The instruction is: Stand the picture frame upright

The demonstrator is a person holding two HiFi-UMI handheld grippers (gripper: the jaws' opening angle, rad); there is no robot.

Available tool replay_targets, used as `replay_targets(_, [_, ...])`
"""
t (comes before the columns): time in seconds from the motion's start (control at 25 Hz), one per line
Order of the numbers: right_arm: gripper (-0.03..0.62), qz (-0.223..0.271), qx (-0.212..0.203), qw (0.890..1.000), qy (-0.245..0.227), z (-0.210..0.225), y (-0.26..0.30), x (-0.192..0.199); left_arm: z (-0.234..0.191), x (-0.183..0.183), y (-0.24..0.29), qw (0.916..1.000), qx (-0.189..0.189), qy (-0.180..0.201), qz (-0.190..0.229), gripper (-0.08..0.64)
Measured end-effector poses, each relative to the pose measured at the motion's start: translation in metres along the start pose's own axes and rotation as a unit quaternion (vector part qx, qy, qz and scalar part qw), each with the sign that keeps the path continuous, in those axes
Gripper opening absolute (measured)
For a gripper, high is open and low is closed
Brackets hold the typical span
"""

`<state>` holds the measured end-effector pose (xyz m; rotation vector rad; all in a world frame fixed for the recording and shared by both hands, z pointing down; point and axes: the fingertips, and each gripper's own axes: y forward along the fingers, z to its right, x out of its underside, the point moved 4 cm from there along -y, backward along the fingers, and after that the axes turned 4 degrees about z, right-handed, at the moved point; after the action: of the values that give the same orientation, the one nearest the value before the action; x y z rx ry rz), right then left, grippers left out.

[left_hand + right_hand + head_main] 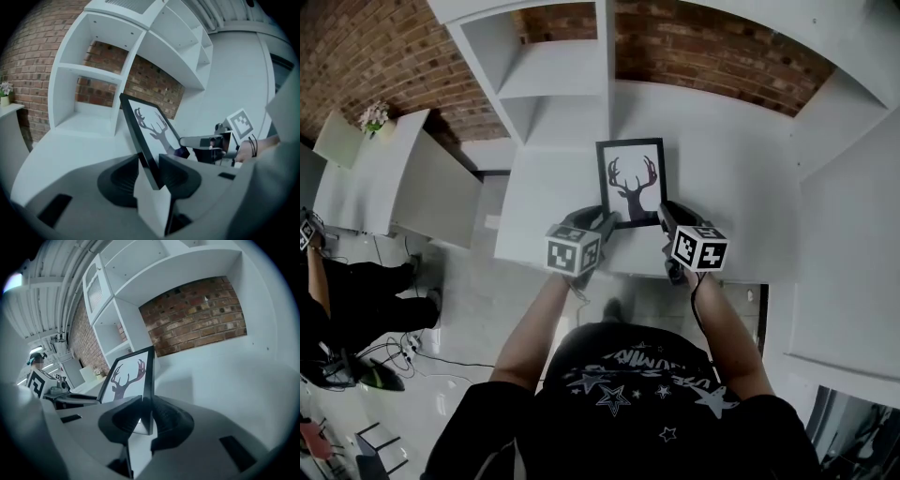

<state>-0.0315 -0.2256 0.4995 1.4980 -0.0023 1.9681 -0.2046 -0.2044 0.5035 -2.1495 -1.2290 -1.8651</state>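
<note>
The black picture frame (631, 183) holds a white print of a dark antlered deer head. Both grippers grip it by its lower corners over the white counter (544, 202). My left gripper (607, 223) is shut on the lower left corner, and the frame's edge (140, 136) runs up between its jaws (152, 164). On the lower right corner my right gripper (664, 217) is shut, the frame (124, 376) rising from its jaws (144, 408). The frame leans back, its picture side facing me. Whether its bottom edge touches the counter is hidden.
White open shelves (548, 75) and a brick wall (694, 47) stand behind the counter. A white side wall (848, 216) closes the right. At left are a low white cabinet (412, 178) with a small flower pot (373, 116), a seated person (337, 291) and floor cables (403, 352).
</note>
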Motion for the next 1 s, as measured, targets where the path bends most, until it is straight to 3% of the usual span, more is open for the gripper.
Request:
replay_targets(0.28, [0.077,0.028,0.006,1.000,-0.004,-0.015,0.031,-0.014,-0.039,-0.018,0.009,0.9992,0.001,0.040,0.011,0.141])
replay_targets(1.0, [0.077,0.022,-0.055,0.998,-0.027,-0.005,0.097,-0.030,-0.093,-0.038,0.041,0.9964,-0.067,0.052,-0.008,0.133])
